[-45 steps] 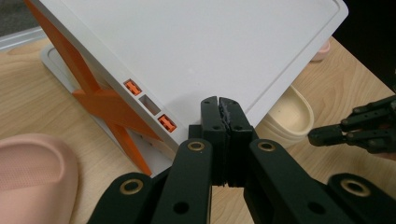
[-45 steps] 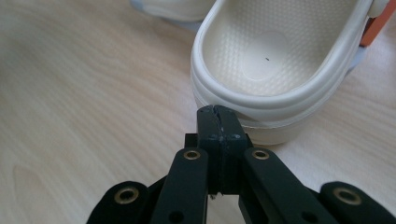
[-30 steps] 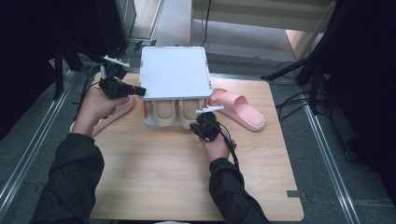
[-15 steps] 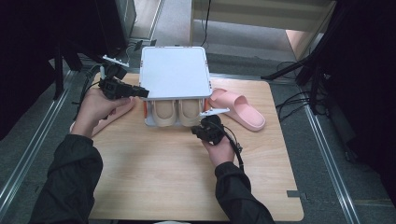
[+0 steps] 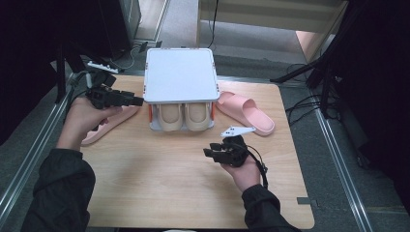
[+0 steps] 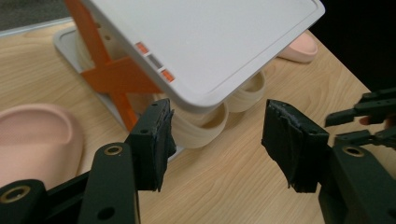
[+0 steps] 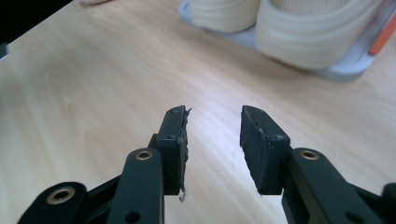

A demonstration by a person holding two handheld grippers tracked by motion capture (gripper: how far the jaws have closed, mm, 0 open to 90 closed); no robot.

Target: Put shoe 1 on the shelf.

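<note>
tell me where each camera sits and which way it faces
High view: above the person's side, looking forward and down on the table; forearms, hands, left tongs and right tongs show.
Left gripper view: on the left tongs, looking at the white rack; its open jaws show.
Right gripper view: on the right tongs, low over the table; its open jaws show.
Shared: the beige slippers.

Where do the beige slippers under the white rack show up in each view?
High view: beige slippers at centre, under the white rack.
Left gripper view: upper middle, under the rack's tilted top.
Right gripper view: top right, on the rack's base.
Shared landmark: the wooden table.
</note>
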